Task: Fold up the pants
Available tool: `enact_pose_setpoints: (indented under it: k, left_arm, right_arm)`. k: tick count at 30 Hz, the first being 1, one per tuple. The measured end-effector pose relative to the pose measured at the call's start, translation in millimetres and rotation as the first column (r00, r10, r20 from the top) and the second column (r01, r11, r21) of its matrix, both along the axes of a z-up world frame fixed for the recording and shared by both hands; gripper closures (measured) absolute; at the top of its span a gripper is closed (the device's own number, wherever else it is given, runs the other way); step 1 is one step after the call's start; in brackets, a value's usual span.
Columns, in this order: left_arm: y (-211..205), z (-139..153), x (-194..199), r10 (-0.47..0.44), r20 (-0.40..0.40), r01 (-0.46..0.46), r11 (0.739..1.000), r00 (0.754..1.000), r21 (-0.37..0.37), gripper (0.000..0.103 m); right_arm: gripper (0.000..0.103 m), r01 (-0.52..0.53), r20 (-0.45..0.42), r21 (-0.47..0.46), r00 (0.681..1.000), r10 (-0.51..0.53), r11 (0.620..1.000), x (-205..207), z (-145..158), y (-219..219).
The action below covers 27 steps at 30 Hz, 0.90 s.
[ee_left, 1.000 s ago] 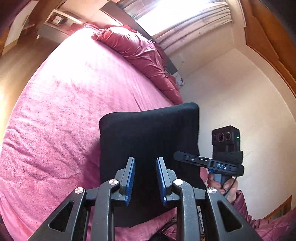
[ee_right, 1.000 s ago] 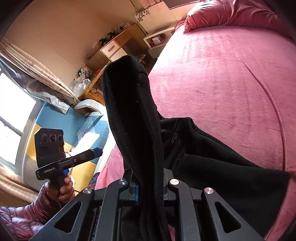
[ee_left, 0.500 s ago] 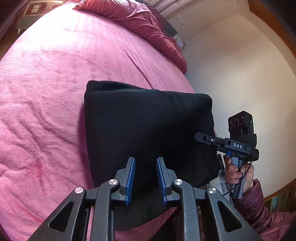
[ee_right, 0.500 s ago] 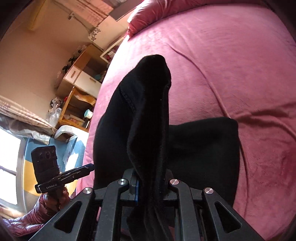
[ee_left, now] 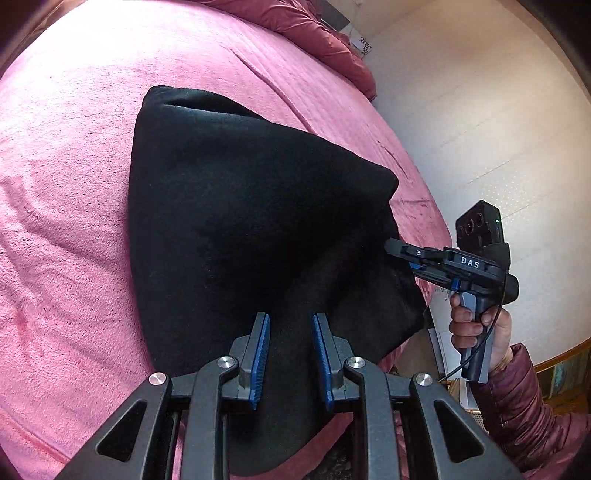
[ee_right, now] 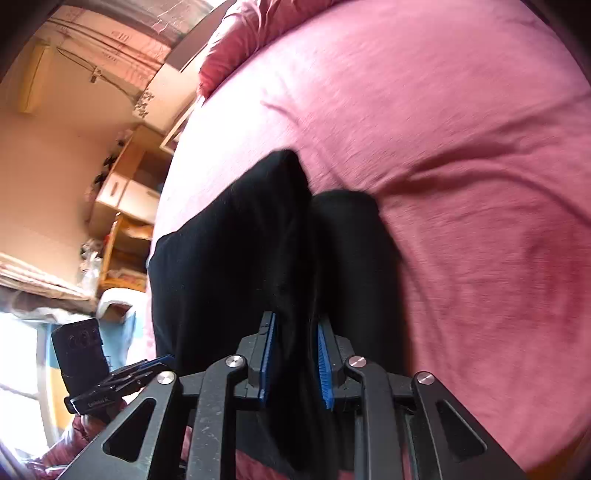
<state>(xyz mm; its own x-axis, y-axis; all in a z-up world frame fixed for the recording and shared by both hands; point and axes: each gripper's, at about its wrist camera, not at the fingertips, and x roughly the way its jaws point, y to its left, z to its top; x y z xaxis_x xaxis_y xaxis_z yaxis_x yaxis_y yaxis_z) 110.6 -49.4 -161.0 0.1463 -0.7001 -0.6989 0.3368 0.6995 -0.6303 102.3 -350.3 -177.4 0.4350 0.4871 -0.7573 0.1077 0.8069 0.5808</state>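
Note:
The black pants (ee_left: 236,221) lie folded on the pink bed near its front edge; they also show in the right wrist view (ee_right: 258,266). My left gripper (ee_left: 290,321) is open just above the near part of the pants, with cloth showing between its blue pads but not pinched. My right gripper (ee_right: 295,321) is open, its jaws apart around a raised ridge of the black cloth. In the left wrist view the right gripper (ee_left: 402,253) touches the pants' right edge. In the right wrist view the left gripper (ee_right: 122,380) sits at the lower left.
The pink bed cover (ee_left: 66,229) stretches far back to red pillows (ee_left: 317,33). A white wall (ee_left: 480,110) is to the right. Wooden shelves and a desk (ee_right: 122,206) stand beside the bed, with a window at the lower left.
The pants came down from hanging to lying on the bed. My right gripper, shut on the cloth before, has opened. Both grippers moved lower and forward over the bed.

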Motion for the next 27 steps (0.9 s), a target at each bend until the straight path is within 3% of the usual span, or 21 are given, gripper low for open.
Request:
enact_pose_setpoints:
  k: [7,15,16,17,24,27]
  left_arm:
    - [5,-3,1,0.029,-0.016,-0.03,0.998,0.999,-0.055,0.078]
    - [22,19,-8,0.039,0.026,-0.038,0.998,0.999,-0.055,0.078]
    - [25,24,-9,0.04,0.032,-0.038,0.998,0.999,-0.053,0.078]
    - [27,26,-10,0.04,0.039,-0.038,0.998,0.998,-0.051,0.078]
    - [27,36,-20,0.004,0.103,-0.005,1.0,0.995,0.011,0.076]
    - [18,30,-26,-0.045,0.098,0.038,0.997,0.994,0.074,0.076]
  right_arm:
    - [0.072,-0.047,0.062,-0.04,0.997,0.049,0.998,-48,42,3]
    - [0.072,-0.132,-0.01,-0.122,0.991,0.132,0.984,-37,14,35]
    - [0.08,-0.147,-0.021,-0.146,0.989,0.145,0.978,-34,11,39]
    - [0.1,-0.162,-0.029,-0.168,0.987,0.159,0.972,-32,10,43]
    - [0.1,-0.18,-0.048,-0.295,0.984,0.173,0.938,-58,26,38]
    - [0.1,-0.172,-0.095,-0.316,0.984,0.149,0.933,-68,13,32]
